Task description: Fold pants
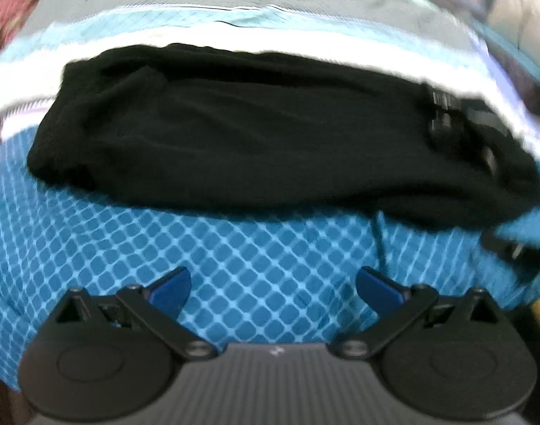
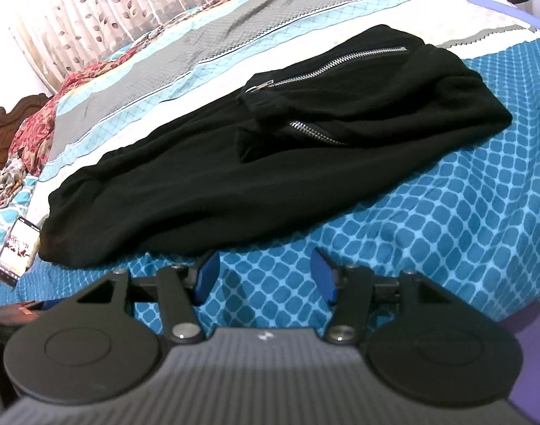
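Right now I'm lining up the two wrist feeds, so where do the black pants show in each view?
Left wrist: the black pants stretch across the middle, beyond the open left gripper.
Right wrist: the pants run diagonally from lower left to upper right, zippers visible, beyond the open right gripper.
Shared landmark: the blue diamond-patterned bedspread under the pants.

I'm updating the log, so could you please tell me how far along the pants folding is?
The black pants already lie doubled into a long strip on the bedspread. Both the left gripper and the right gripper are open and hold nothing. Folding the strip shorter seems left.
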Tool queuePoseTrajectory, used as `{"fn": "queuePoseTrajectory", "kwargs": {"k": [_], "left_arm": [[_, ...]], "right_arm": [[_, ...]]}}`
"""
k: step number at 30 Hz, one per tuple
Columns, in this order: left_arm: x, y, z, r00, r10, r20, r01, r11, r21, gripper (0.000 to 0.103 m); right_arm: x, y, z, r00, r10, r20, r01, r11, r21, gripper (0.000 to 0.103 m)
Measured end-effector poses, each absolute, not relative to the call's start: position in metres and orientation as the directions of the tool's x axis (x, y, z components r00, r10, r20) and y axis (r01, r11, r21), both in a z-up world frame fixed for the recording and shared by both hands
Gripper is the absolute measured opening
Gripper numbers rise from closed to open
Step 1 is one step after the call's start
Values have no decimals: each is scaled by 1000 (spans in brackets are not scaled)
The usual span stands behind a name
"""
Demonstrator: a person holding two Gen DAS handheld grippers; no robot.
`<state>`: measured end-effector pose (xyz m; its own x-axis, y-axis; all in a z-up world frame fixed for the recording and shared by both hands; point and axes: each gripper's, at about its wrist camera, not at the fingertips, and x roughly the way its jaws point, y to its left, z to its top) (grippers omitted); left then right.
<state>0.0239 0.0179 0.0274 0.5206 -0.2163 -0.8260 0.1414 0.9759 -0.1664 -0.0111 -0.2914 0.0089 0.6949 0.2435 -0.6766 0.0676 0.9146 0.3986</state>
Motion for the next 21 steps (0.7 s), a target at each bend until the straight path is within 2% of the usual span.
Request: {"fn": "queuePoseTrajectory", "kwargs": {"k": [5, 9, 12, 15, 18, 19, 20, 21], "left_arm": [[35, 95, 55, 632, -188, -752, -69, 953, -296, 103], [57, 162, 57, 659, -195, -726, -234, 865, -445, 103], [74, 185, 46, 649, -213, -730, -284, 823, -493, 103], [84, 195, 22, 614, -289, -734, -330, 751, -572, 103], [91, 192, 12, 636, -263, -726, -340, 748, -569, 102], [95, 190, 13, 645, -241, -726, -340, 760, -554, 93], [101, 187, 15, 652, -204, -731, -345, 779, -524, 72], [106, 186, 16, 647, -162, -745, -362, 794, -488, 62]], "right_arm": [[-9, -289, 7, 699, 246, -672, 57, 917, 394, 59], [-7, -283, 6, 703, 242, -669, 41, 925, 378, 61], [-4, -280, 6, 706, 240, -666, 42, 925, 377, 62], [-3, -280, 6, 706, 239, -666, 40, 926, 374, 62], [-2, -278, 6, 705, 234, -669, 36, 931, 364, 62], [-2, -276, 7, 704, 229, -672, 34, 934, 355, 62], [-1, -274, 8, 704, 225, -674, 31, 938, 345, 62], [0, -272, 9, 702, 224, -676, 22, 942, 336, 62]]}}
